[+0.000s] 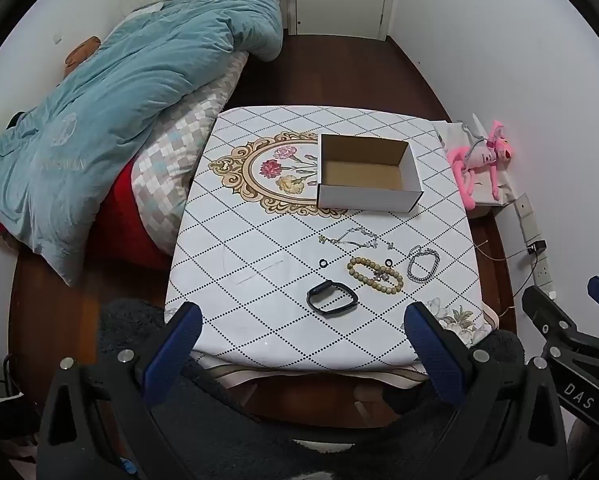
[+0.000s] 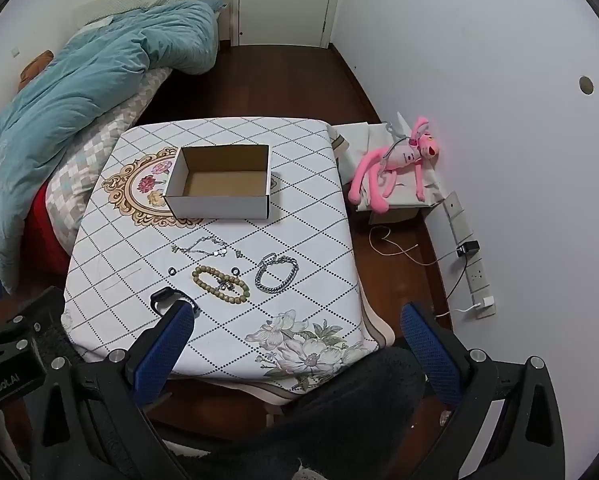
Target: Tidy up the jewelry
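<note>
An open, empty cardboard box (image 1: pixel 366 174) (image 2: pixel 221 184) stands on the patterned table (image 1: pixel 259 300) (image 2: pixel 311 240). In front of it lie a thin silver necklace (image 1: pixel 353 237) (image 2: pixel 205 247), a beaded bracelet (image 1: pixel 374 274) (image 2: pixel 220 283), a silver chain bracelet (image 1: pixel 422 263) (image 2: pixel 276 274), a black band (image 1: pixel 331 298) (image 2: pixel 164 299) and two small black rings (image 1: pixel 323 264) (image 2: pixel 173 271). My left gripper (image 1: pixel 303 320) is open and empty, above the table's near edge. My right gripper (image 2: pixel 299 322) is open and empty, near the front right corner; its left finger partly hides the band.
A bed with a blue duvet (image 1: pixel 111 92) (image 2: pixel 79 92) lies left of the table. A pink plush toy (image 1: pixel 483 160) (image 2: pixel 395 164) sits on a box at the right wall, with a power strip and cables (image 2: pixel 471 256) on the floor.
</note>
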